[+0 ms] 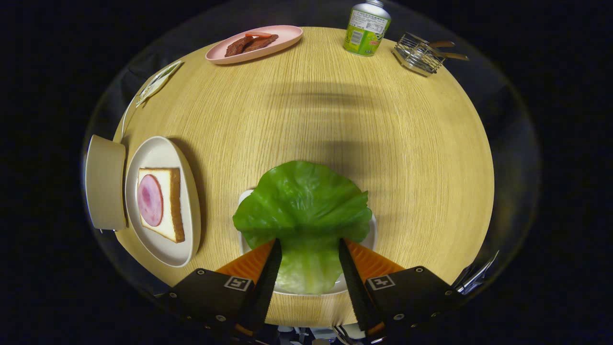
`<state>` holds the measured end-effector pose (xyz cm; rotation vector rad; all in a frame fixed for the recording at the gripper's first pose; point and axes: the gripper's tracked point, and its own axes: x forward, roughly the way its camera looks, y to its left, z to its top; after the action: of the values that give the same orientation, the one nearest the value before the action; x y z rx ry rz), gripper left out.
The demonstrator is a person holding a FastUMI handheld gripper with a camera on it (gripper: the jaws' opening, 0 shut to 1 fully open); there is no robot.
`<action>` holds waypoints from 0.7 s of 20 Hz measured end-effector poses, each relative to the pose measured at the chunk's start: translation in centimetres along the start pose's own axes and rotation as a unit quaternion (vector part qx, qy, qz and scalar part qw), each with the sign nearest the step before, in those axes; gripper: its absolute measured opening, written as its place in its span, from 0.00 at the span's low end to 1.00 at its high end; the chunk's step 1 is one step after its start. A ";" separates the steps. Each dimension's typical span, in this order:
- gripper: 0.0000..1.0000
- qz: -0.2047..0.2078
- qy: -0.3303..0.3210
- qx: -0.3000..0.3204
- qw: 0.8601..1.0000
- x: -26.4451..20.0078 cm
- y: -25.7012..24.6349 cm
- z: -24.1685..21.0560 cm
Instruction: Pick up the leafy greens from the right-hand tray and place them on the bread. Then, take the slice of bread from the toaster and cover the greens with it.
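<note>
**Fingers straddling the lettuce**

Our gripper (309, 249) has its fingers spread either side of the floppy green lettuce leaf (302, 211) on its white tray (371, 235). A shallow pinch could tear it. At ten o'clock waits the ham-topped bread slice (160, 201).

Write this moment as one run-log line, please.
gripper: open, fingers either side of lettuce leaf | leaf: on white tray | bread with ham: on plate, uncovered
</note>
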<state>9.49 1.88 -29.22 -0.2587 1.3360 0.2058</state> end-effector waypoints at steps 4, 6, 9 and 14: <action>0.49 0.000 0.000 -0.002 1.000 -0.1 -0.3 0.0; 0.27 0.001 0.000 0.009 1.000 0.0 -0.6 0.0; 0.06 0.004 -0.001 0.026 1.000 -0.2 -0.9 0.0; 0.01 0.001 -0.024 0.030 0.999 -2.7 -1.6 0.9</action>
<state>10.21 0.67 -26.33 -0.2012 1.2936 0.1729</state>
